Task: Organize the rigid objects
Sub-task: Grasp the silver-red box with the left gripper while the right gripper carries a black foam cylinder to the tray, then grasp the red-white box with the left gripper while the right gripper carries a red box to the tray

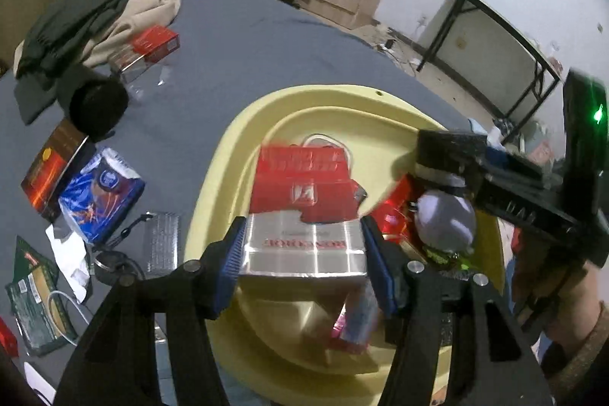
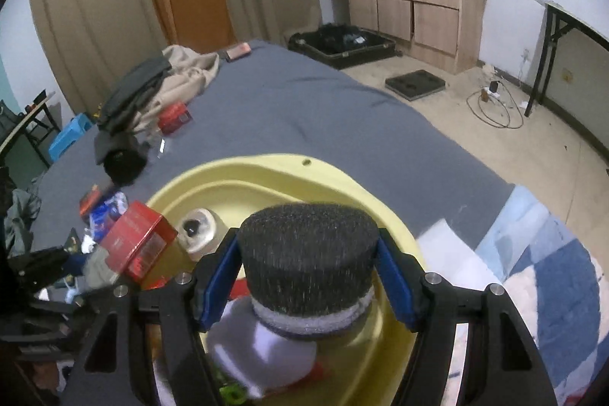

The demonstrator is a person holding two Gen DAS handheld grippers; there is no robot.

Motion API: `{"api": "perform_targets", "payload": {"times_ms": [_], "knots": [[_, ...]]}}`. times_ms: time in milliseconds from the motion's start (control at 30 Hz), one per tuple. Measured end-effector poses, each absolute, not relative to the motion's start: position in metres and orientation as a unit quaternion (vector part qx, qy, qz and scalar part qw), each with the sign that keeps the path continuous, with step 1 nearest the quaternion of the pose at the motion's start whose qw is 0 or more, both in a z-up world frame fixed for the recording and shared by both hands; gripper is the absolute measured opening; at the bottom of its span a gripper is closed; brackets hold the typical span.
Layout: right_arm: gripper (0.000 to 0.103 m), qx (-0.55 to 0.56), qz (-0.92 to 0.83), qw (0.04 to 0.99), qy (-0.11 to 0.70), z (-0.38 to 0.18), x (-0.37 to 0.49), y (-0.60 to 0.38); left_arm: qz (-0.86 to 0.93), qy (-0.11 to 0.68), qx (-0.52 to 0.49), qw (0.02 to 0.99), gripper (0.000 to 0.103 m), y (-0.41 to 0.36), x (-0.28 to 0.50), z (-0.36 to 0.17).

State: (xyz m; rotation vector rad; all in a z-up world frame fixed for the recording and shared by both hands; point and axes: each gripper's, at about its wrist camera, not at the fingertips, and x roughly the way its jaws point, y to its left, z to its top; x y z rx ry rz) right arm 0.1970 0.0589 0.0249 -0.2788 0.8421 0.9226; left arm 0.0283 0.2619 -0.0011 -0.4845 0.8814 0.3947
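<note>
**Two loads arrive over the yellow basin**

The left hand-held gripper (image 1: 302, 246) is clamped on a silver box (image 1: 304, 248), its blue pads pressed flat against the box's two short ends, so the box's long axis runs from nine to three o'clock across the jaws. The right hand-held gripper (image 2: 308, 276) grips a dark foam-topped round object (image 2: 309, 250) by its sides, the pale rounded lower part of the object hanging below the jaws.

Both loads hang above the yellow basin (image 1: 236, 139) that sits on the bed (image 1: 236, 37). From the left gripper the basin's free floor lies just ahead and below, toward twelve o'clock, where a red box (image 1: 300, 185) already rests; in the left wrist view the right gripper and its load sit at about two o'clock, over the basin's right-hand side. Judged from this, the silver box is nearer the open middle of the basin, and a straight lowering would suit it, with its long side staying parallel to the red box's near edge.

Out at nine to eleven o'clock, loose items wait on the grey sheet: a blue packet (image 1: 101, 193), a small red carton (image 1: 156, 42) and a dark cylinder (image 1: 97, 99). Folded clothes (image 1: 76, 14) lie beyond.
</note>
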Motion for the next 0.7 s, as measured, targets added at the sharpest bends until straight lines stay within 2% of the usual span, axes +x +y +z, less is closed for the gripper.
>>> {"api": "perform_targets", "payload": {"times_ms": [67,133,167,200,233,267,500,633,700], "knots": [[0.073,-0.125,0.421,0.802,0.404,0.019,0.199,0.062,0.183,0.425,-0.237,0.854,0.062,0.259,0.026,-0.003],[0.078,-0.11,0.419,0.806,0.404,0.023,0.199,0.063,0.186,0.421,-0.222,0.859,0.084,0.252,0.02,0.003],[0.085,-0.103,0.42,0.808,0.401,0.022,0.198,0.071,0.185,0.414,-0.219,0.864,0.089,0.248,0.016,0.007],[0.094,-0.09,0.422,0.812,0.394,0.026,0.195,0.068,0.184,0.405,-0.216,0.869,0.099,0.245,0.012,0.012],[0.098,-0.074,0.423,0.818,0.384,0.031,0.191,0.059,0.182,0.392,-0.212,0.877,0.103,0.238,0.004,0.021],[0.103,-0.056,0.424,0.823,0.373,0.039,0.186,0.048,0.178,0.383,-0.21,0.882,0.103,0.234,0.0,0.027],[0.103,0.018,0.376,0.877,0.298,0.085,0.148,-0.083,0.093,0.386,-0.164,0.903,0.103,0.164,0.009,0.06],[0.103,-0.017,0.294,0.918,0.267,0.081,0.129,-0.173,-0.005,0.385,-0.117,0.916,0.103,0.087,0.042,0.067],[0.103,-0.025,0.257,0.924,0.281,0.069,0.132,-0.211,-0.036,0.401,-0.093,0.911,0.103,0.052,0.068,0.057]]}}
